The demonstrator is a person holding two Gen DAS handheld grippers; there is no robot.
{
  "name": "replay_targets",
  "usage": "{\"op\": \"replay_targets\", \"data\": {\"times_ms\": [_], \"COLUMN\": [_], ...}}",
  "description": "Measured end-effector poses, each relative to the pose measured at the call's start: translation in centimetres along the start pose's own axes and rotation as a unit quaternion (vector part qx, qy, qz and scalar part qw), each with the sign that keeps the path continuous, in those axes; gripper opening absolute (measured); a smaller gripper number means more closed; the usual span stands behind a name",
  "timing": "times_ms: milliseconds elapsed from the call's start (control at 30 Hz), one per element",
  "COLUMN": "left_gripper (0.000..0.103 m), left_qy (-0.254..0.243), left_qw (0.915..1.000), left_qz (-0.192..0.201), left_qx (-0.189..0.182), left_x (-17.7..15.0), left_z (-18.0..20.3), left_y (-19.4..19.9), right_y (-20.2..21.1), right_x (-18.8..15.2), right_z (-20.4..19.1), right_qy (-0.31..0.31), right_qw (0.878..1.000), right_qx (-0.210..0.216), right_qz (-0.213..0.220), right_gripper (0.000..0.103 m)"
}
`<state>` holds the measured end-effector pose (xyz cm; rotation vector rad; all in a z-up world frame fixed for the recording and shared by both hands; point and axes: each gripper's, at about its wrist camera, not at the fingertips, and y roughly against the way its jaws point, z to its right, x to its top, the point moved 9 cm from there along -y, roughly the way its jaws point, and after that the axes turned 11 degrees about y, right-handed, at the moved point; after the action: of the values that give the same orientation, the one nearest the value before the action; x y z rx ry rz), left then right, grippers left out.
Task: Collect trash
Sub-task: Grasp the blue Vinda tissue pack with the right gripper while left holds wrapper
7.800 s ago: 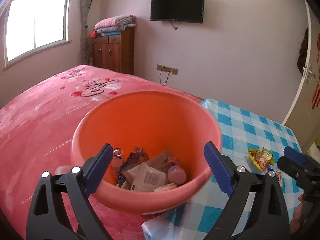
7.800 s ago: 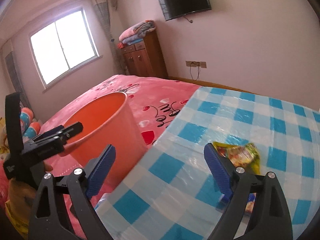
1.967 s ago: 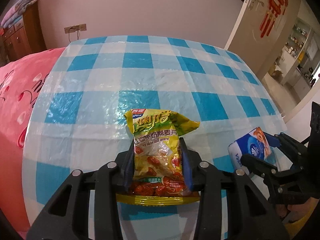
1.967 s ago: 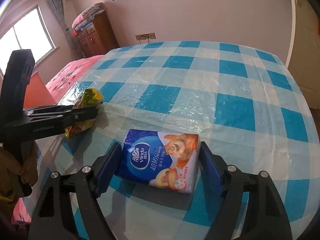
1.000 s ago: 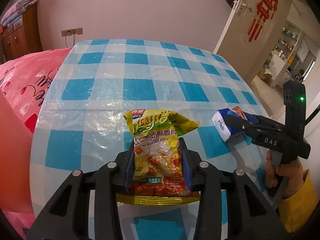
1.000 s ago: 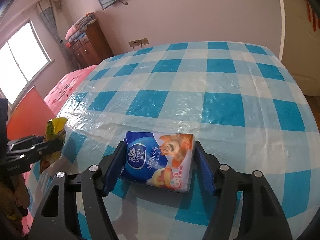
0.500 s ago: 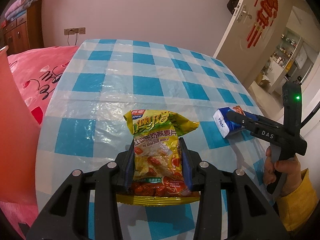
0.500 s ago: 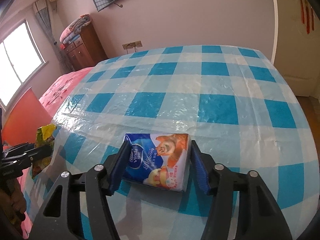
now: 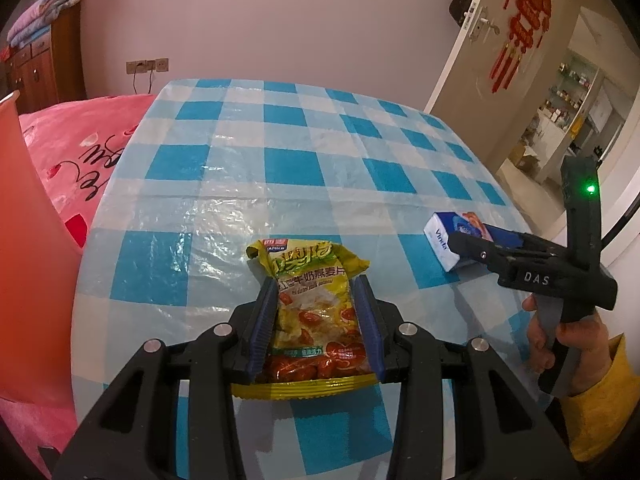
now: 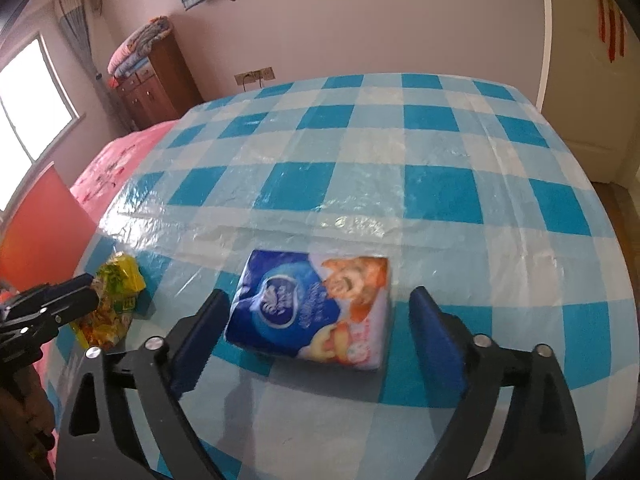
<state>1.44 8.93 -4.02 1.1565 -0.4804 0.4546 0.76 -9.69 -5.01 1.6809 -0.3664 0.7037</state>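
Left wrist view: the left gripper [image 9: 316, 320] is closed on a yellow snack bag [image 9: 310, 312], its blue pads pressing the bag's two long sides around the middle, with the crimped bottom seam nearest the camera and the crumpled top pointing away. Its jaws have just eased open a little, yet the bag is between them and the pads touch it. The bag hangs over a tabletop [image 9: 280, 168] covered in a blue-and-white checked plastic sheet. At the left edge stands an orange bucket [image 9: 24, 240], on a pink bedspread [image 9: 80, 148].

Right wrist view: the right gripper [image 10: 316, 332] stands wide, its jaws having just been opening. A blue tissue pack [image 10: 312, 312] lies between them, and neither pad touches it; a clear gap shows on each side. The pack seems to rest on the tabletop, though contact underneath cannot be confirmed.

Handling, as a judgement: both items look light. The snack bag is thin, crinkly film with loose contents, so it will buckle and could slip; a hold across the middle, as now, or on the stiffer crimped seam, looks safest. The tissue pack is a soft block in glossy wrap that yields when squeezed. Its short sides, the ones facing the pads, offer the best hold, taken near the pack's middle so it does not tip.
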Motion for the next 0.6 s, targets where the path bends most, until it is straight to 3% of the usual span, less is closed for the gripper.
{"op": "replay_targets", "data": {"times_ms": [100,300,367,400,600], "left_gripper": [0.058,0.064,0.059,0.050,0.041], "left_qy": [0.002,-0.014,-0.023,-0.025,-0.009], "left_qw": [0.9999,0.9994,0.9993,0.9992,0.9998], "left_qz": [-0.007,-0.017,-0.014,-0.013,-0.017], "left_qx": [0.008,0.026,0.028,0.030,0.011], "left_x": [-0.3,-0.7,-0.6,-0.6,-0.7], "left_z": [0.0,0.4,0.6,0.6,0.5], "left_y": [-0.6,-2.2,-2.4,-2.4,-1.9], "right_y": [-0.5,-1.0,-1.0,-0.8,-0.7], "right_x": [-0.2,-0.2,-0.2,-0.2,-0.1], "right_z": [-0.7,-1.5,-1.5,-1.3,-1.1], "right_qy": [0.013,0.034,0.039,0.042,0.034], "right_qw": [1.000,0.999,0.998,0.998,0.998], "right_qx": [-0.011,-0.037,-0.044,-0.054,-0.046], "right_qz": [-0.008,-0.012,-0.011,-0.010,-0.004], "right_gripper": [0.092,0.092,0.084,0.074,0.074]}}
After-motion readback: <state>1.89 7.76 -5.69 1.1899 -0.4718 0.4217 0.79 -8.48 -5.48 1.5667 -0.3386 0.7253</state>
